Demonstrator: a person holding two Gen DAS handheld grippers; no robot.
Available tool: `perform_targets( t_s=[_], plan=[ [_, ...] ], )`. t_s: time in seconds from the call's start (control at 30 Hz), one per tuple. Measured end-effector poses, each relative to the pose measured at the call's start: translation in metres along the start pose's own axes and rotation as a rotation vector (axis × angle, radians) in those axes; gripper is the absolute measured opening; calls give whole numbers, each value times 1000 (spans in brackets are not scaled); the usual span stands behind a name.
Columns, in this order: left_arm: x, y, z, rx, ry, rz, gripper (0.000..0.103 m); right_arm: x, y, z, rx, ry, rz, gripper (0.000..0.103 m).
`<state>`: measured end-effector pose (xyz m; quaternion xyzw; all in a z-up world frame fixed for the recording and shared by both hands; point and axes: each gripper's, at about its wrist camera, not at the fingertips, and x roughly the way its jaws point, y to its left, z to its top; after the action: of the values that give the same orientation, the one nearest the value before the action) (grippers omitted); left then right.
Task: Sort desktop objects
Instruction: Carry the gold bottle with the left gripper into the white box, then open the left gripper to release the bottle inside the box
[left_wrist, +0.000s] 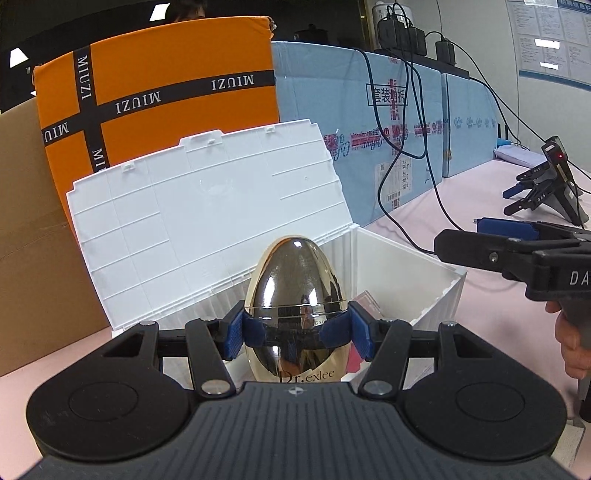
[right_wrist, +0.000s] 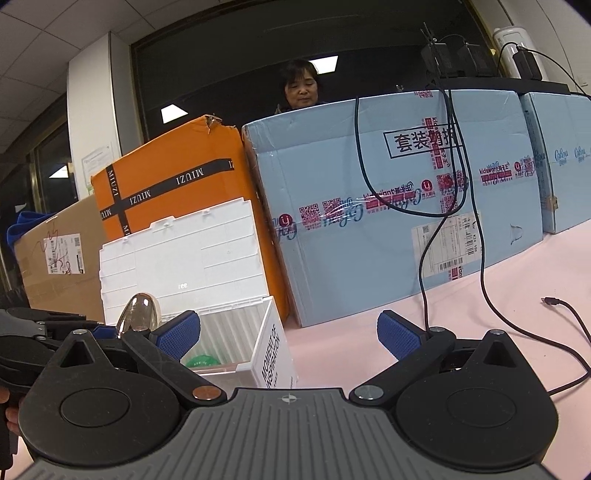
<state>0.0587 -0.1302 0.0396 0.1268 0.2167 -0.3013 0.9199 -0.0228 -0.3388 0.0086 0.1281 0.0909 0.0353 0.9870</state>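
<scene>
We held the upright egg-shaped bottle (left_wrist: 295, 306) clenched in left fingers (left_wrist: 255, 330) above the white box (left_wrist: 439, 291); right gripper (right_wrist: 288, 336) gaped empty.

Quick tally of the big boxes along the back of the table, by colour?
Orange: 1, the MIUZI box
Light blue: 2, the near blue box and the far blue box
Brown: 1, the brown box
Total: 4
The white storage bin in front is left out; the left claw holds the gold egg over it.
</scene>
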Motion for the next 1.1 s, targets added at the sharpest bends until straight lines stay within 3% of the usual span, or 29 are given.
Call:
perform_targets(
  t_s=[0.13, 0.27, 0.37, 0.53, 0.67, 0.87, 1.1],
  plan=[
    [4, -3, 2, 1, 3, -25, 53, 0, -1, 0, 6, 1, -3, 103],
    [4, -4, 4, -9, -14, -47, 61, 0, -2, 0, 12, 1, -7, 103],
    [4, -6, 5, -11, -20, -47, 62, 0, -2, -1, 11, 1, -10, 103],
    [-2, 4, 4, -65, -52, 20, 61, -1, -3, 0, 15, -1, -14, 103],
    [5, 6, 1, -38, 9, 49, 62, 1, -3, -1, 12, 9, -14, 103],
    [-12, 13, -3, -89, -41, 70, 81, 3, -5, -3, 14, 24, -20, 103],
    [-52, 15, -16, -123, -104, 128, 83, 2, -5, -4, 9, 28, -21, 103]
  ],
)
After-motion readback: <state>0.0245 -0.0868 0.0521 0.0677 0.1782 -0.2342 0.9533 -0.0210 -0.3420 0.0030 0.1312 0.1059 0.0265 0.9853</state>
